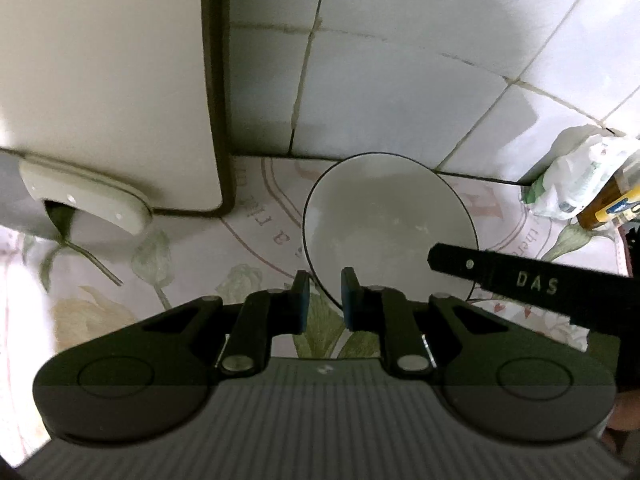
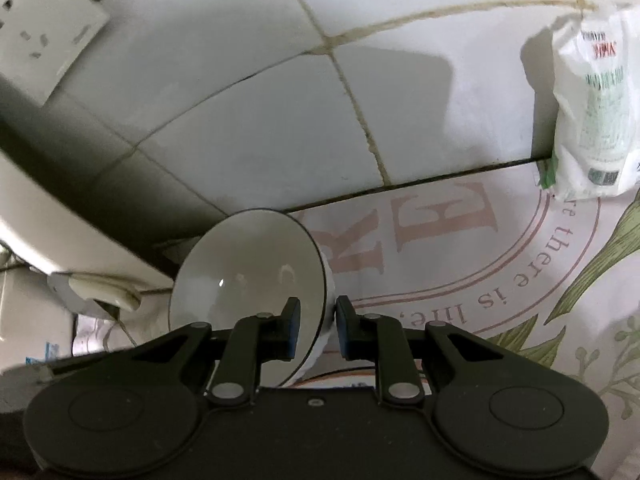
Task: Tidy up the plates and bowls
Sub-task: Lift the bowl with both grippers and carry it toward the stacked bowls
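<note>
The white bowl (image 1: 390, 224) with its thin dark rim sits on the flowered tablecloth (image 1: 260, 216), far back by the tiled wall (image 1: 400, 80). Both tongs have it by the rim. The left gripper (image 1: 325, 300) is clenched over the near edge, one pad inside and one outside. The right gripper (image 2: 317, 330) is clamped on the right-hand edge the same way, and its black finger crosses the bowl in the left wrist view. Seen along the right gripper the bowl looks tipped, though the camera's own angle may cause that. Two grips on opposite parts of the rim probably keep the smooth bowl from swinging when lifted. To the left stands a pale appliance (image 1: 108, 80) with a handle. To the right a white plastic bag (image 2: 592, 92) leans against the wall beside a bottle (image 1: 616, 196).
</note>
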The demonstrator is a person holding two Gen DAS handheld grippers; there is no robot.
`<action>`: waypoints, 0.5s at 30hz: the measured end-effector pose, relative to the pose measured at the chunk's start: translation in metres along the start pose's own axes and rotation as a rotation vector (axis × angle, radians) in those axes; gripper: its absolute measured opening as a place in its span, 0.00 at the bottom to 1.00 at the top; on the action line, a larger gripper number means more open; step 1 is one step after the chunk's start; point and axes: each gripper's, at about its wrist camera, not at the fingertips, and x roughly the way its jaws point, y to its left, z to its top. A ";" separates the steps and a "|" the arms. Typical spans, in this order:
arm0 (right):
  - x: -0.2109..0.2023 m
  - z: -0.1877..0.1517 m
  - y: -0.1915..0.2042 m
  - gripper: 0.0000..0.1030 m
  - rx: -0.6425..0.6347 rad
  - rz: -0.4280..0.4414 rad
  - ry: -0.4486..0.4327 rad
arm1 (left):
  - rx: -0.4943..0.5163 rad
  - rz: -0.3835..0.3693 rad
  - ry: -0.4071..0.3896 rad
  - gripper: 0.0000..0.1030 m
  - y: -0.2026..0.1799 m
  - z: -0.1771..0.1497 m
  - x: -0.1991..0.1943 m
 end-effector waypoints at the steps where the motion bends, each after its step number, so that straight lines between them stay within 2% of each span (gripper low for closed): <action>1: -0.003 -0.001 0.000 0.23 0.005 0.005 -0.002 | 0.011 0.004 -0.002 0.14 -0.002 0.000 -0.004; 8: -0.050 -0.008 0.011 0.23 -0.011 0.015 -0.068 | 0.060 -0.001 0.003 0.14 -0.014 -0.004 -0.033; 15: -0.102 -0.022 0.009 0.23 0.005 0.023 -0.089 | 0.099 -0.058 -0.013 0.14 -0.030 -0.014 -0.074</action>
